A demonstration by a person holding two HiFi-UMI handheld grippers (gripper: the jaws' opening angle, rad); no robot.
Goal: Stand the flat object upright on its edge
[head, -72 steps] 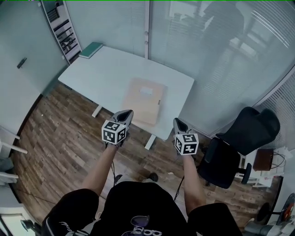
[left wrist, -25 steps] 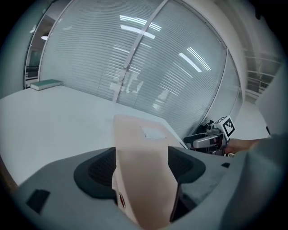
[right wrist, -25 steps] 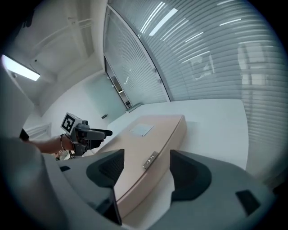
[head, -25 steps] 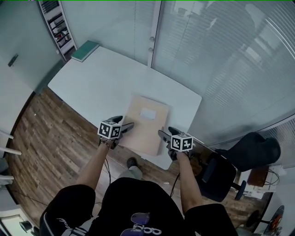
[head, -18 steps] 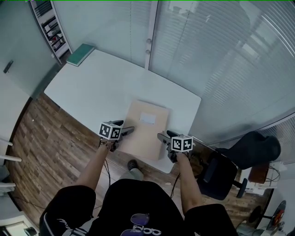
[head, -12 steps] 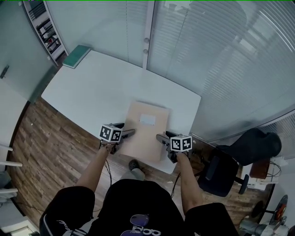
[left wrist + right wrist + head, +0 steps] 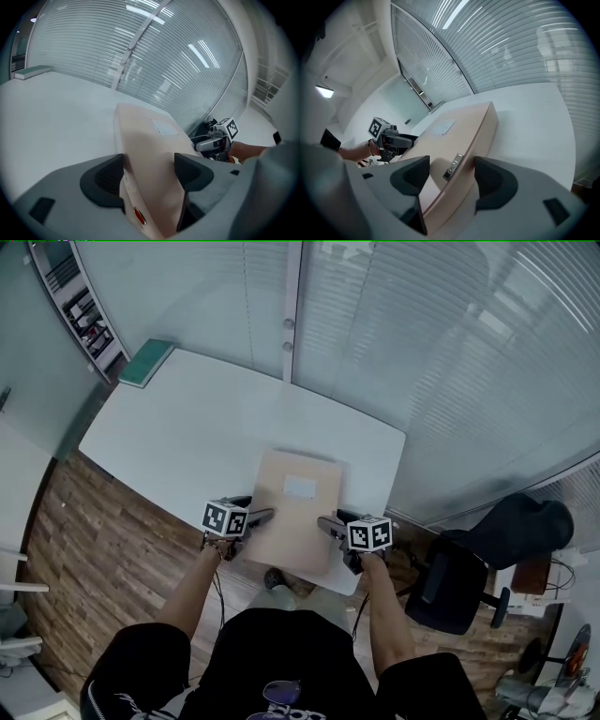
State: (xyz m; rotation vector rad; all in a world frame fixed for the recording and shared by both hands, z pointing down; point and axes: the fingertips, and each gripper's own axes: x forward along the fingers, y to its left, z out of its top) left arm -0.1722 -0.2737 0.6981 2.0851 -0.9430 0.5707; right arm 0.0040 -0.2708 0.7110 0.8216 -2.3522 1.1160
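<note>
The tan flat case (image 7: 296, 538) lies flat on the white table (image 7: 178, 442) and spans the gap between my two tongs. My left gripper (image 7: 264, 515) pinches its left edge, and the case fills the space between the jaws. My right gripper (image 7: 325, 521) clamps the opposite edge the same way. A white label (image 7: 299, 487) sits on the case just beyond both tongs. A green book (image 7: 145, 363) lies well beyond the left gripper.
</note>
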